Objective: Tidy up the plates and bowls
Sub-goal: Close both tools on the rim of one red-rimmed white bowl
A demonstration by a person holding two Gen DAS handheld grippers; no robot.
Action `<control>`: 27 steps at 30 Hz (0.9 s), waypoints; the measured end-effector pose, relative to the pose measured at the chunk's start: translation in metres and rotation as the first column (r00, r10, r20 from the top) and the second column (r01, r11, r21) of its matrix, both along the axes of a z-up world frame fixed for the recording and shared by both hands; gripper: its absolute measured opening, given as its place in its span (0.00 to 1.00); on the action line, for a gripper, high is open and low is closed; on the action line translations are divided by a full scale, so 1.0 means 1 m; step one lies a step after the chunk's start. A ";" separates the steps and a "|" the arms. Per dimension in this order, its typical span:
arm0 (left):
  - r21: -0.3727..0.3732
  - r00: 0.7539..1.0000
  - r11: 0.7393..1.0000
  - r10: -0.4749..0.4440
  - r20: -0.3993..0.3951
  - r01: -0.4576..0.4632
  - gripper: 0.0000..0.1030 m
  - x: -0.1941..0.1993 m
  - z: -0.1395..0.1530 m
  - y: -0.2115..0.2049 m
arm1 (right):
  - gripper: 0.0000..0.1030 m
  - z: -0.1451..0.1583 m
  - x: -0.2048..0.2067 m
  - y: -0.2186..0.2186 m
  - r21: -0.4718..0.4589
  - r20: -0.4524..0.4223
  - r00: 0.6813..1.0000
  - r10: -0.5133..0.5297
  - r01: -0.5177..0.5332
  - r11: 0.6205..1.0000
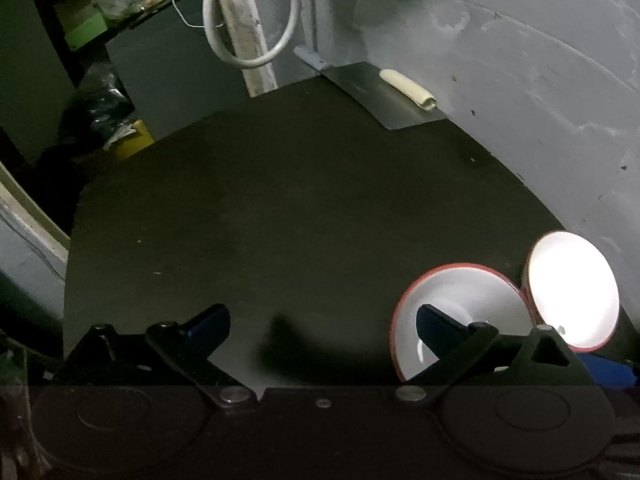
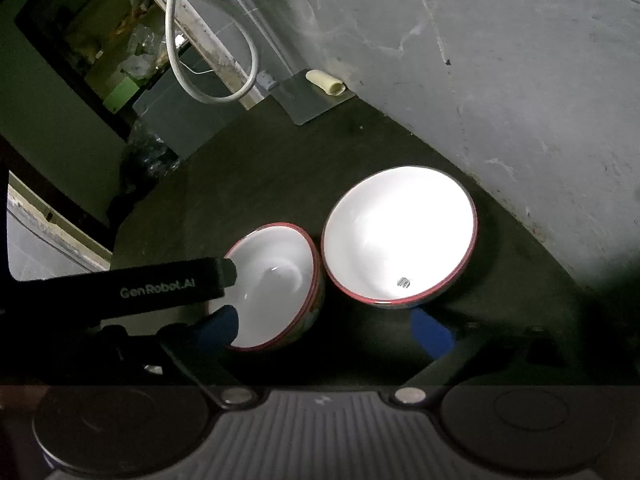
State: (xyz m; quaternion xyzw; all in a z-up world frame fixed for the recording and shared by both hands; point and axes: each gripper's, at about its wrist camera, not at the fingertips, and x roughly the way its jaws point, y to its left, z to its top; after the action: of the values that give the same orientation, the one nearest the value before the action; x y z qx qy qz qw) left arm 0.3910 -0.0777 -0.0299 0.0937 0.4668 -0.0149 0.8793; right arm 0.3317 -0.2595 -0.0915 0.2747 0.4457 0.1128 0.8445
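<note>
While both grippers are standing wide open and holding nothing, you are reaching your left gripper over the smaller red-rimmed white ceramic bowl, one finger hanging above its hollow. Your right gripper is waiting near both bowls on the dark tabletop. Judged next: closing on that rim and nesting it into the larger white bowl just beside.

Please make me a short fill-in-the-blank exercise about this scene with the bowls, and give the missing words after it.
1. The shaded bowl and the brighter bowl each have a ___ rim.
2. The dark table holds ___ bowls.
3. The small dark logo is inside the bowl nearer the grey ___.
Missing words: red; two; wall.
</note>
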 end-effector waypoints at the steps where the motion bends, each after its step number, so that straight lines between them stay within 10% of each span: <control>1: -0.007 1.000 1.000 -0.004 -0.003 0.004 0.93 0.000 0.000 -0.001 | 0.91 0.000 0.000 0.000 -0.001 0.000 1.000 0.000 0.000 1.000; 13: -0.086 0.998 0.995 -0.048 -0.043 0.044 0.44 -0.006 -0.001 -0.004 | 0.78 0.001 -0.004 -0.001 0.011 0.000 1.000 0.007 -0.007 1.000; 27: -0.121 0.995 0.990 -0.074 -0.065 0.066 0.22 -0.009 -0.003 -0.007 | 0.64 0.000 -0.009 -0.001 0.049 0.000 1.000 0.009 -0.009 0.999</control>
State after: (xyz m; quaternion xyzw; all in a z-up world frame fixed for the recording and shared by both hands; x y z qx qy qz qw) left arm 0.3823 -0.0851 -0.0326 0.0568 0.4919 -0.0769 0.8654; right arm 0.3225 -0.2604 -0.0913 0.2933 0.4442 0.1273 0.8369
